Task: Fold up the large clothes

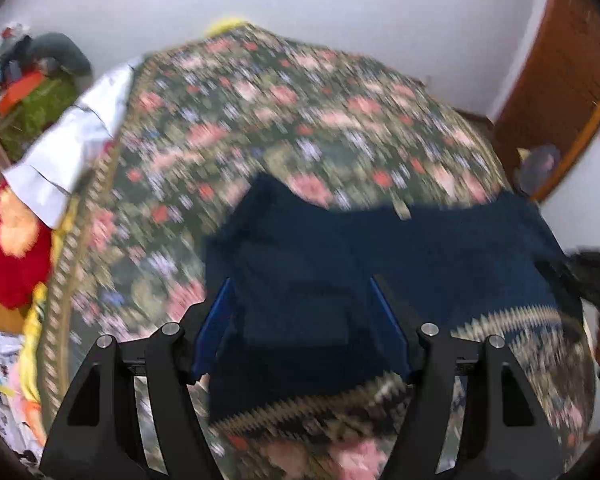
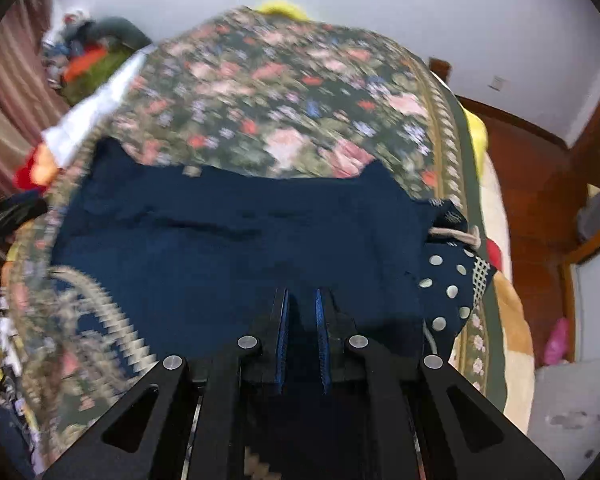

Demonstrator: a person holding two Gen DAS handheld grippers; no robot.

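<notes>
Now spread flat on the floral-quilted bed (image 1: 300, 112): dark navy knitted garment (image 2: 236, 240); left gripper (image 1: 300, 300) open above it, right gripper (image 2: 302, 312) nearly closed, grip uncertain; best smoothing edges before next fold

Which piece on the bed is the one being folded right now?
Start at the floral bedspread that covers the bed. On its near part lies a navy garment, spread wide. It is the only plain dark cloth there; the white cloth at the bed's left edge is pale and much smaller.
</notes>
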